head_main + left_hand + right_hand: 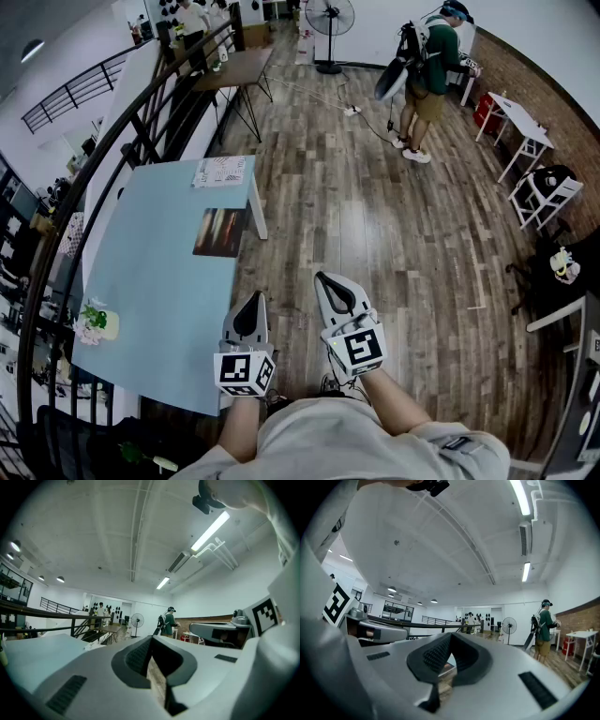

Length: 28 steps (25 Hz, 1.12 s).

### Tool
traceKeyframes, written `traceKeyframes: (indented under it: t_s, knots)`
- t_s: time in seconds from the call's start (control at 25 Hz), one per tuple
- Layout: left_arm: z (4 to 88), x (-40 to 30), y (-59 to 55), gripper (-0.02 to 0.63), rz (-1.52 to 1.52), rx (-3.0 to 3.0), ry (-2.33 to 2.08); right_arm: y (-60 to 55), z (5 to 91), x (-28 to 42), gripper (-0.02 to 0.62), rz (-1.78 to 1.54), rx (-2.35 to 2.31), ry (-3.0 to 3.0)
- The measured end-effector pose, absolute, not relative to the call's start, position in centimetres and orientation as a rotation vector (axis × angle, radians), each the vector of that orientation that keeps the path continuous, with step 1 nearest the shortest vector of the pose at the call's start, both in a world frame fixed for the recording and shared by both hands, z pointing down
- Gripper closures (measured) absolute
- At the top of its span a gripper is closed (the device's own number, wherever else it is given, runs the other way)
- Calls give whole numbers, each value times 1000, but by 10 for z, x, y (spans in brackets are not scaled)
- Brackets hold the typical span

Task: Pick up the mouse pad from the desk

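Pale blue worktop [159,309] stands at the left. The dark mouse pad [221,232] lies flat on it by its right edge, beyond both grippers. A printed sheet [218,172] sits at the far corner, and what may be a small plant [96,322] is near the left edge. The left gripper [254,300] and right gripper [324,278] hover level, well short of the pad, fingers closed together on nothing.
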<state>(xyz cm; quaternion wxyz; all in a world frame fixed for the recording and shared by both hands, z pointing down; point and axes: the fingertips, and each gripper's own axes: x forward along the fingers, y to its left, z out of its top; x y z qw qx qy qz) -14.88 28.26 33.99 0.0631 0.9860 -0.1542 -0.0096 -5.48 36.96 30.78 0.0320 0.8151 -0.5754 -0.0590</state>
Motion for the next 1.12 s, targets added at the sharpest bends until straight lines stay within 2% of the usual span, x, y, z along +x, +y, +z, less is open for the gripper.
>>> traceKeyframes:
  t_s: [0.56, 1.12]
  knots:
    - [362, -125, 307, 594, 37, 2952, -439, 378, 330, -51, 591, -124, 2447, -1874]
    - [386, -86, 326, 594, 96, 2927, -541, 393, 357, -4, 572, -92, 2369, -1968]
